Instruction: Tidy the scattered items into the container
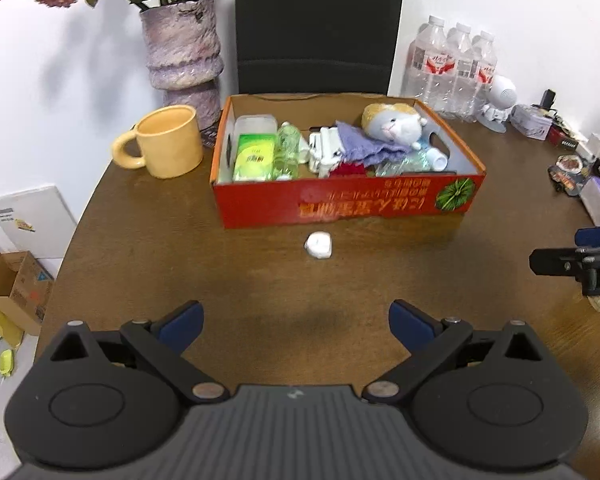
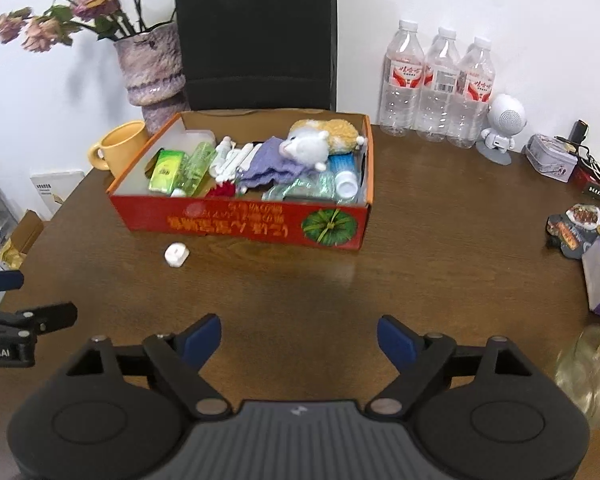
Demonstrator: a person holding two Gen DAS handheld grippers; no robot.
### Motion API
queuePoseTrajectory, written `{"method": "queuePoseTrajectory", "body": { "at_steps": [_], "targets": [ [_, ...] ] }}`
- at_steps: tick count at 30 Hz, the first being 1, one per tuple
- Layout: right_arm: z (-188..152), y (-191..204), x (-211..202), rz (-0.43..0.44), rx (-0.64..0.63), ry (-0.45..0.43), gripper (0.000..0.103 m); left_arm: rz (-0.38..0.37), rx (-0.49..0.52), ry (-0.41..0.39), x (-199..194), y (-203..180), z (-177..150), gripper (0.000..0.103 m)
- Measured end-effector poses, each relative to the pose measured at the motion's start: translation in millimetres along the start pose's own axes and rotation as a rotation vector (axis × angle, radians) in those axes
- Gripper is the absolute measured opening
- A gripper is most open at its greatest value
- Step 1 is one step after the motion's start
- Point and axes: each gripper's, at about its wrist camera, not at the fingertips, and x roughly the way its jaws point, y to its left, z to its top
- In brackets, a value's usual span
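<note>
Tidying nearly complete, by look of it. Red box (image 1: 340,200) already holds plush cat (image 1: 394,122), purple cloth (image 1: 362,144), green packet (image 1: 254,156), bottles. One small white item (image 1: 318,245) left on table (image 1: 260,280), just in front of box. Left gripper (image 1: 296,320) spread wide, empty, in line with item. Right gripper (image 2: 299,338) spread, empty, further from box.

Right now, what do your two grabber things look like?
Both look alike. The left gripper and right gripper have black bodies with two round discs, a ribbed grey middle, silver rivets and black linkages ending in blue-padded jaws. White lettering shows on the left gripper's side in the right wrist view.
</note>
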Motion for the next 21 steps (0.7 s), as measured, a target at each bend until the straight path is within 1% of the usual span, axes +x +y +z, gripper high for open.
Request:
{"method": "queuePoseTrajectory", "body": {
  "at_steps": [2, 4, 6, 11, 13, 16, 21],
  "targets": [
    [-14, 3, 3, 0.004, -0.003, -0.018, 0.085, 0.018, 0.001, -0.009, 2, -4, -13, 0.101],
    [-29, 7, 9, -0.002, -0.004, -0.018, 0.085, 0.036, 0.003, -0.017, 3, -7, -26, 0.101],
    [-42, 12, 15, -0.02, -0.013, -0.032, 0.085, 0.052, 0.001, -0.028, 5, -10, -39, 0.101],
    [-78, 29, 18, -0.056, -0.072, -0.168, 0.087, 0.058, -0.028, -0.111, 6, -11, -70, 0.103],
    [-93, 33, 20, -0.055, -0.078, -0.215, 0.087, 0.087, -0.027, -0.128, 10, -11, -80, 0.103],
    [-106, 33, 30, -0.06, -0.063, -0.226, 0.087, 0.107, -0.032, -0.139, 17, -11, -92, 0.103],
    [-115, 30, 45, -0.09, -0.027, -0.226, 0.087, 0.089, -0.057, -0.156, 22, -8, -100, 0.103]
  ]
}}
